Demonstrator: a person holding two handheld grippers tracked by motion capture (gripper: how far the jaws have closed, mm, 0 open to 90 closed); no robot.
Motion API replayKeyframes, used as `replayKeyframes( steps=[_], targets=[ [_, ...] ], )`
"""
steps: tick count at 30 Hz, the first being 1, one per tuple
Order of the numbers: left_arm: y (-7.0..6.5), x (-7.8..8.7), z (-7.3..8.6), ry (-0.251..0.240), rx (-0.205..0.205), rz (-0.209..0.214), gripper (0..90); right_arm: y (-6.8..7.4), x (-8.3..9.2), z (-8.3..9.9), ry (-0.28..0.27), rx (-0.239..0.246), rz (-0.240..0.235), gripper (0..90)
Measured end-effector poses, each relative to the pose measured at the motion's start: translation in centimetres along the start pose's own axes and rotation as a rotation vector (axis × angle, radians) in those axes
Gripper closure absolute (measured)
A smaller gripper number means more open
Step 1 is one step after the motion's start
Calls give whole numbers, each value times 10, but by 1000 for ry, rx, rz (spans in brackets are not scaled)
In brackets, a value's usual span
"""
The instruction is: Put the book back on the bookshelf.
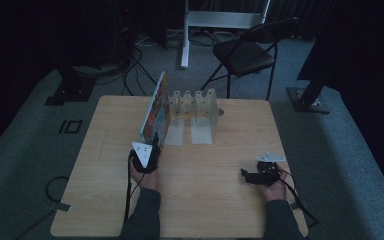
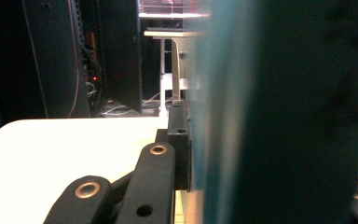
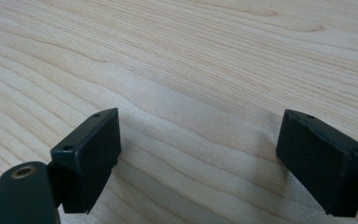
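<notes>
Clear rack [image 1: 195,102] stands just behind the book [image 1: 156,111] gripped by left tongs [image 1: 147,150]; right tongs [image 1: 250,176] gape.

Tongs: left tongs [image 2: 223,158], black, clamped on the thing between them
Held thing: flat teal-edged board [image 2: 261,116], upright, seen edge-on, very close and blurred
Tabletop: pale wooden tabletop [image 2: 70,149], far edge against dark racks
</notes>
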State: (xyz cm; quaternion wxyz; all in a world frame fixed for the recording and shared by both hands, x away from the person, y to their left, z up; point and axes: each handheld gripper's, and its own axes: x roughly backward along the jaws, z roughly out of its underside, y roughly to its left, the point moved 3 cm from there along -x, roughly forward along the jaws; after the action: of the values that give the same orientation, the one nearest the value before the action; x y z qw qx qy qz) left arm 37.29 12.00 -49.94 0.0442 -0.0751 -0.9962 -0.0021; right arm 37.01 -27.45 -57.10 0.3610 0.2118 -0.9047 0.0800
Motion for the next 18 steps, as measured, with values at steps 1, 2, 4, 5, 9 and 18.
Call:
replayKeyframes(
  steps=[1,2,4,5,9,18],
  targets=[
    [0,0,0,0,0,0,801,0,0,0,0,0,0,132],
    [1,0,0,1,-4,14,800,0,0,0,0,0,0,132],
    [2,0,0,2,-2,22,797,0,0,0,0,0,0,132],
    [2,0,0,2,-2,22,794,0,0,0,0,0,0,132],
    [3,1,0,-4,4,29,779,0,0,0,0,0,0,132],
    [4,0,1,8,0,67,713,0,0,0,0,0,0,133]
  ],
)
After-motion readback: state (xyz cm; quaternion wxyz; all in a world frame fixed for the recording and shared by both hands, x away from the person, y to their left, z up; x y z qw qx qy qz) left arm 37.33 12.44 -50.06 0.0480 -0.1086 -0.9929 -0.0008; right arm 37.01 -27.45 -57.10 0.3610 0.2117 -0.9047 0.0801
